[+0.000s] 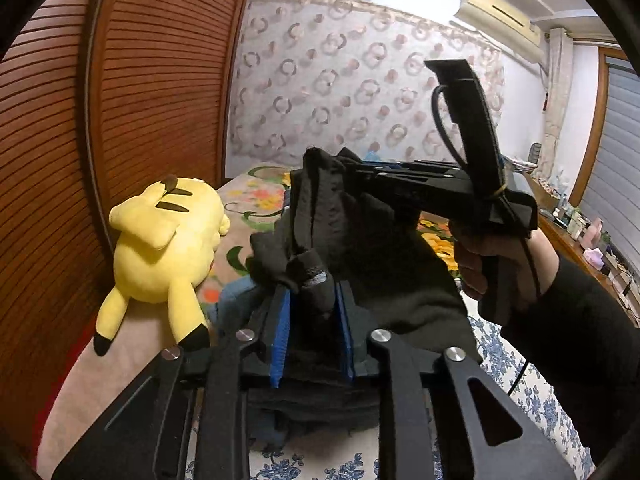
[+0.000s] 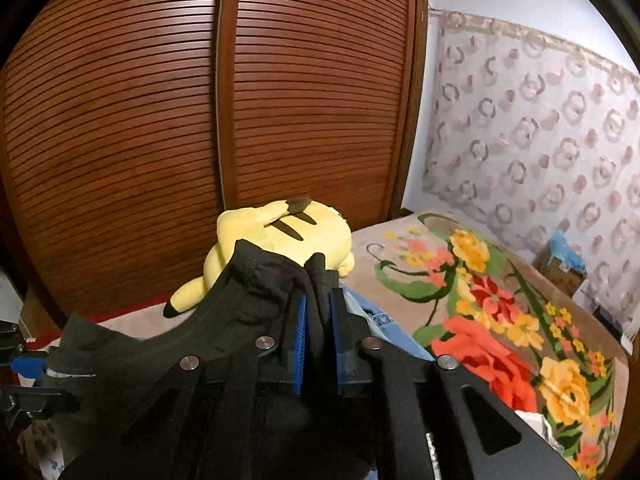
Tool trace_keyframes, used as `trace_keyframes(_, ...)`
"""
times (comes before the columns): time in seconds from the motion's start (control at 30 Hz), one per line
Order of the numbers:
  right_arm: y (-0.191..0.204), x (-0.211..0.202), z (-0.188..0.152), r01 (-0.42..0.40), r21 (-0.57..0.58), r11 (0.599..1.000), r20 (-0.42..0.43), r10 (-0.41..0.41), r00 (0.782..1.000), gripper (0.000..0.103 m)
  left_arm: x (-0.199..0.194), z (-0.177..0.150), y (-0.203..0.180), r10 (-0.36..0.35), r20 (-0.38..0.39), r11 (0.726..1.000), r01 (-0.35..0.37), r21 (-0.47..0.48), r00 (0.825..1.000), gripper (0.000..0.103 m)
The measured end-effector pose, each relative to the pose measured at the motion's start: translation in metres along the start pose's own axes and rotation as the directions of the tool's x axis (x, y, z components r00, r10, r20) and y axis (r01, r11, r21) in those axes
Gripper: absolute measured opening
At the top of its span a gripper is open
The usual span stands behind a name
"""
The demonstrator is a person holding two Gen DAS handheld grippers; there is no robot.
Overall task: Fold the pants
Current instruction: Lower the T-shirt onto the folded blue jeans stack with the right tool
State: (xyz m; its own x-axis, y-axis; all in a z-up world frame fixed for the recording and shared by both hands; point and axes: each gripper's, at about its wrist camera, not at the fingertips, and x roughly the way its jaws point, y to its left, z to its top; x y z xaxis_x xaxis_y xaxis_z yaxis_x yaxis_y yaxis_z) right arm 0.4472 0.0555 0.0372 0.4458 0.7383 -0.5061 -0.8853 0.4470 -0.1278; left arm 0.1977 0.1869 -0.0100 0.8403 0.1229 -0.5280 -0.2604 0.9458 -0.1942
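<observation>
**Black pants held in the air between both grippers, above the bed**

The left gripper is clamped on a bunched edge of the black pants, and the right gripper pinches another gathered edge of them, its blue pads pressed on the cloth. In the left wrist view the right one sits up and ahead, so the span between the two grips runs slantwise, and the rest of the fabric hangs below them. Neither arm is nearer: both already have the cloth. The bed lies beneath, with the yellow plush toy at its edge by the wooden wardrobe, and some blue denim lies under the pants. Likely next: pull the grips apart to straighten that edge.
</observation>
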Motion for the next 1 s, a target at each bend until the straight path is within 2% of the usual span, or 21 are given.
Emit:
trace_keyframes(0.13,-0.003,-0.007,0.005,0.018,0.007,1.000,0.010,-0.018,1.000,0.034,-0.006,0.005,-0.002,0.007,0.024,1.000,-0.007,0.008,1.000,0.049)
trace_keyframes(0.17,-0.006,-0.012,0.007,0.021,0.009,1.000,0.019,-0.021,1.000,0.035,-0.009,0.007,-0.003,0.006,0.038,1.000,-0.006,0.012,0.999,0.051)
trace_keyframes(0.33,-0.008,-0.034,0.003,0.010,0.044,0.999,0.037,-0.011,0.999,0.036,-0.012,0.021,-0.011,-0.005,0.065,0.999,0.002,0.050,0.998,0.051)
trace_keyframes(0.57,-0.012,-0.054,-0.022,-0.073,0.076,0.994,-0.003,0.073,0.997,0.036,0.012,0.016,-0.022,-0.022,-0.016,0.996,0.023,0.083,1.000,0.051)
trace_keyframes(0.83,-0.038,-0.013,-0.018,-0.057,0.120,0.991,-0.079,0.067,0.995,0.036,0.038,-0.003,-0.016,0.014,-0.118,0.997,-0.005,0.082,0.993,0.051)
trace_keyframes(0.93,-0.047,0.008,-0.022,-0.087,0.175,0.981,-0.109,0.107,0.988,0.036,0.045,-0.009,-0.011,0.007,-0.130,0.998,0.002,0.069,0.991,0.051)
trace_keyframes(1.0,-0.047,0.016,-0.027,-0.079,0.171,0.982,-0.103,0.098,0.990,0.036,0.048,-0.011,-0.011,0.007,-0.129,0.997,0.003,0.073,0.992,0.051)
